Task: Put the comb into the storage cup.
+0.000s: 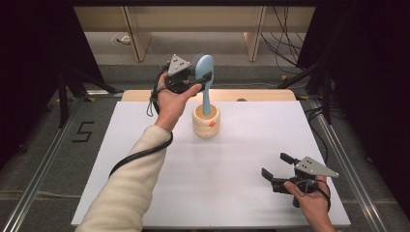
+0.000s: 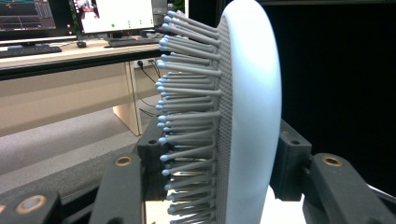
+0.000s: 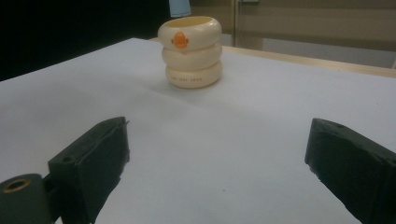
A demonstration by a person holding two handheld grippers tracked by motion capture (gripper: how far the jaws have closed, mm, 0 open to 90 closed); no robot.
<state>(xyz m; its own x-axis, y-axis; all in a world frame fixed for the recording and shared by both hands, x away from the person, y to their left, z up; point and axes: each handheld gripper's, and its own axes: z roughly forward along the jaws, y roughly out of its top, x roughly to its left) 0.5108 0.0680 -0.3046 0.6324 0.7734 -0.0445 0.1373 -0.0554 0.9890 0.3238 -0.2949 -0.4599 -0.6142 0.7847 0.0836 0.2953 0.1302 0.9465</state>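
L gripper (image 1: 202, 79) clamped across the brush (image 1: 205, 67) head, bristle side vs back; brush upright, handle down inside the cup (image 1: 206, 122). R gripper (image 1: 276, 169) well apart from cup, near side, jaws wide, nothing held.

Risks, judged:
- Pad on bristles = soft grip; brush may twist or slip.
- Handle against cup wall could tip cup, since it's unsteadied by R.
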